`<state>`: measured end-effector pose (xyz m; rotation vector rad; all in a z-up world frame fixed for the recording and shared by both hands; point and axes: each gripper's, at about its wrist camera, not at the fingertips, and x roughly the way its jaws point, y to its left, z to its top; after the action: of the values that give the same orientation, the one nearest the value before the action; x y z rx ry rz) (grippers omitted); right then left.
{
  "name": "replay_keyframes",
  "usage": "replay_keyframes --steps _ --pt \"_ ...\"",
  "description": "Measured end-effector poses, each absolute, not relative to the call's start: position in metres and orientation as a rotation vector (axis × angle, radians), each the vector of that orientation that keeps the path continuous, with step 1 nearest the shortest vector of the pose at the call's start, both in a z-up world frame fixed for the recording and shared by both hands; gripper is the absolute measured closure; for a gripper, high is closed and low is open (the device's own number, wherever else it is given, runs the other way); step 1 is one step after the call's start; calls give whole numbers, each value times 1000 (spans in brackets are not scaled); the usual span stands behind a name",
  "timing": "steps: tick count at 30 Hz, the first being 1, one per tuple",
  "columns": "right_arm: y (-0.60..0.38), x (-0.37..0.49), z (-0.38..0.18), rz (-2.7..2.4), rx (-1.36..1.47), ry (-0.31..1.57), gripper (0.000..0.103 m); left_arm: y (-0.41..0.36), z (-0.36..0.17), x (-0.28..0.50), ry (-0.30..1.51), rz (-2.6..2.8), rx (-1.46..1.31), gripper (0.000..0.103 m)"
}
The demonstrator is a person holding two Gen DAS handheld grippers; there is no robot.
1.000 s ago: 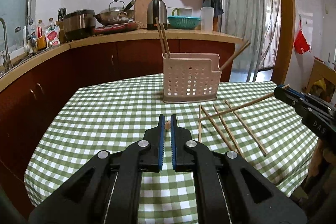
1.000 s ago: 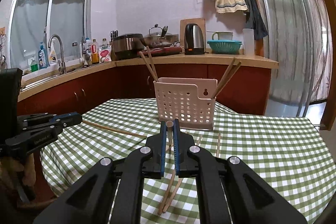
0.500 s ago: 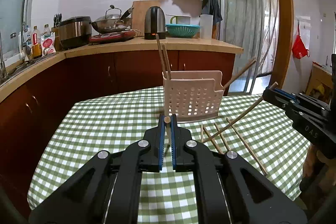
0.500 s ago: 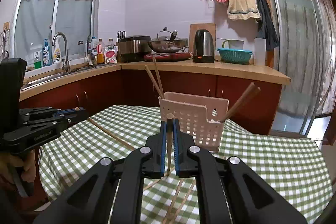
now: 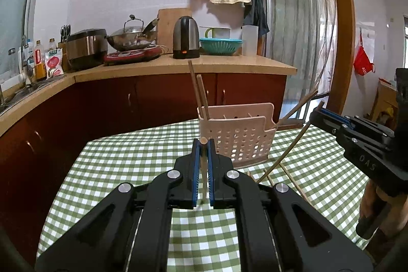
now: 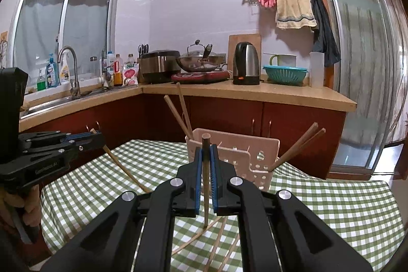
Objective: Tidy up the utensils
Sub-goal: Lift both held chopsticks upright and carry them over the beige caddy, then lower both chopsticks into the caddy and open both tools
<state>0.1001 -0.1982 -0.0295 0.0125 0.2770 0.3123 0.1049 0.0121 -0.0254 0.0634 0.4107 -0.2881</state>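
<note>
Both grippers have come up off the tablecloth over the last second, each carrying one chopstick, and the pink perforated holder now sits closer and lower in both views.

Left gripper: jaws pressed together, pinching a chopstick that stands nearly upright between the blue pads, its top end poking just above them. It is short of the holder, on the near side, roughly level with the holder's rim.

Right gripper: jaws likewise clamped on a second chopstick, also near vertical, its lower tip hanging above the loose sticks lying on the cloth in front of the holder. From the left view this stick slants down from the right gripper toward the holder's right end.

Holder: two sticks already stand in its left compartment, two more lean out of its right end.

Reading: the pick-up of this pair looks done; the carry toward the holder is under way. Next, each stick needs tipping tip-down over an open compartment. Several sticks remain on the cloth, so the task is partway.
</note>
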Motion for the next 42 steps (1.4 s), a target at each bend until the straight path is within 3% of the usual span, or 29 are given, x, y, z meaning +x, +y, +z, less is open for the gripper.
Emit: replay_keyframes --steps 27,42 --pt "-245 127 70 266 50 18 96 -22 86 141 177 -406 49 97" --pt "-249 188 54 254 52 58 96 -35 90 207 205 -405 16 97"
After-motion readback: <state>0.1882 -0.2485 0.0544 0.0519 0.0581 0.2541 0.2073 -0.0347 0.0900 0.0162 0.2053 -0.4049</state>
